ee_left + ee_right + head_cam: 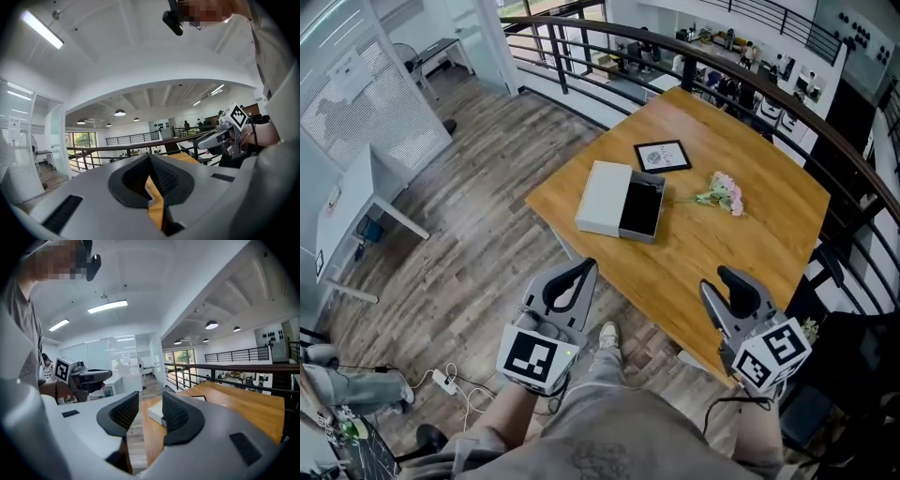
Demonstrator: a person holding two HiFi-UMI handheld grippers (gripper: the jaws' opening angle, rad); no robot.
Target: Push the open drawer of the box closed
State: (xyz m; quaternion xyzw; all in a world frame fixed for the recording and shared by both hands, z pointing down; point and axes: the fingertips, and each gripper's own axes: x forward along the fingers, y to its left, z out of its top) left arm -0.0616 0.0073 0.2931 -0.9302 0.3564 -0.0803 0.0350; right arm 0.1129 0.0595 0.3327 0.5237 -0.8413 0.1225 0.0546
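A person holds the left gripper (584, 267) with its jaws closed together on nothing, and the right gripper (724, 277) with its jaws wide apart and empty, at the near side of the wooden bench (750, 234). Well ahead of both pairs of jaws lies the white box (605, 197), its dark drawer (641, 210) standing open on the side towards the right jaws; farther off are a framed picture (662, 156) and flowers (724, 192)

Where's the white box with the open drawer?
In the head view, the box lies on the table near its left edge, a framed picture just beyond it, pink flowers to its right.
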